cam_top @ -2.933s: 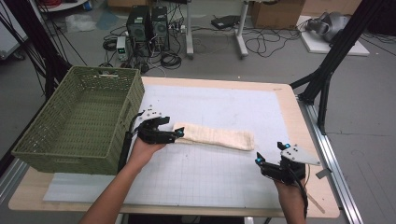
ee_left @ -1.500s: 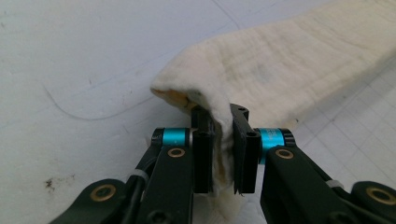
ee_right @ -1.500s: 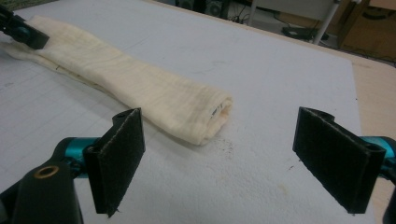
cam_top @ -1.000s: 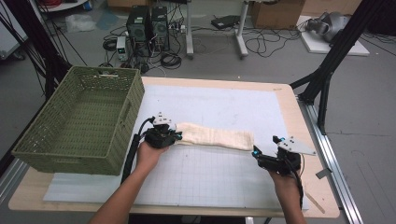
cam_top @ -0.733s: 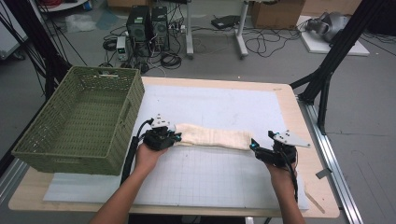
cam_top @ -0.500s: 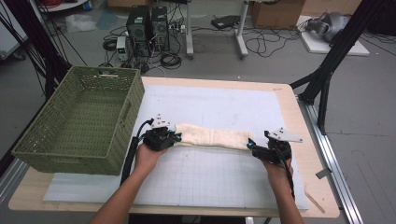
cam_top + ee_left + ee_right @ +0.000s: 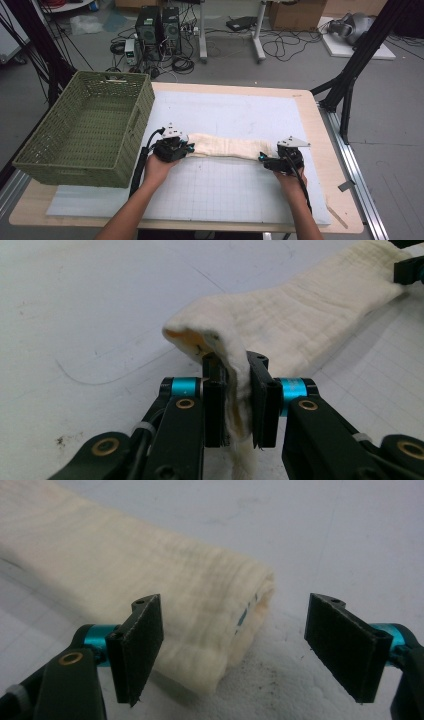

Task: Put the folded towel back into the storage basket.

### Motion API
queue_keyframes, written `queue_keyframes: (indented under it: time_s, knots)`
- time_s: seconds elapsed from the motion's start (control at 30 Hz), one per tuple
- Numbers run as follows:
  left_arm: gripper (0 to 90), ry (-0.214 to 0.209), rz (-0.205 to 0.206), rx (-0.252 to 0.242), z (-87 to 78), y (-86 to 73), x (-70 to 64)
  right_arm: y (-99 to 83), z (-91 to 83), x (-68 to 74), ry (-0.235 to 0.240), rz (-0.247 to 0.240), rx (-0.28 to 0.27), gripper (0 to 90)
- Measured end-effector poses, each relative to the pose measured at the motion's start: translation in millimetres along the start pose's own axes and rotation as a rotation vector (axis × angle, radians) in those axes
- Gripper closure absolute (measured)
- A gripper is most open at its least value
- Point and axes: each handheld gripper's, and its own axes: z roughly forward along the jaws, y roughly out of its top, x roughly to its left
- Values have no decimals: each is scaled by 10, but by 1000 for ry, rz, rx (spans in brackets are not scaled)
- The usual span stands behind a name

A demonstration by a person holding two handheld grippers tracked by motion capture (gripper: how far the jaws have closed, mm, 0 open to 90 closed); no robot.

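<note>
A cream cloth point(image 7: 227, 147), folded into a long strip, lies across the middle of the white mat. My left gripper point(image 7: 189, 148) is at its left end. In the left gripper view the jaws are shut on that end of the cloth point(image 7: 280, 325), with fabric pinched between the pads point(image 7: 215, 400). My right gripper point(image 7: 262, 159) is at the strip's right end. In the right gripper view its jaws stand wide open, and the folded end of the cloth point(image 7: 150, 580) lies between and just ahead of the fingers point(image 7: 142, 640).
A green woven basket point(image 7: 85, 127) stands at the table's left side, close to my left hand. The white gridded mat point(image 7: 225, 190) covers most of the wooden table point(image 7: 340, 200). Black frame struts rise past the right edge.
My right gripper has moved in from the lower right of the mat up to the cloth's right end. The left gripper stays shut on the left end.
</note>
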Motion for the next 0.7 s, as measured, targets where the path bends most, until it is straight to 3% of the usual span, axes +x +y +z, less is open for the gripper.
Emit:
queue_keyframes:
  time_s: [0.03,0.07,0.13,0.47,0.5,0.63,0.7]
  knots:
    - [785,0,1,2,-1,-2,1,-17,38,-3,-1,4,41,265]
    - [785,-1,6,6,-4,-4,5,-17,38,-3,-1,4,41,265]
    - [786,-2,3,8,-4,-15,3,-17,38,-4,31,13,57,354]
    - [785,-5,6,14,3,-63,1,-33,20,-1,81,38,55,527]
    - [786,-6,10,16,2,-65,3,-36,18,1,105,50,55,588]
    - [786,-7,4,5,6,-84,-8,-37,9,-2,117,60,57,648]
    - [786,-7,9,9,1,-99,-4,-45,2,-31,155,80,54,747]
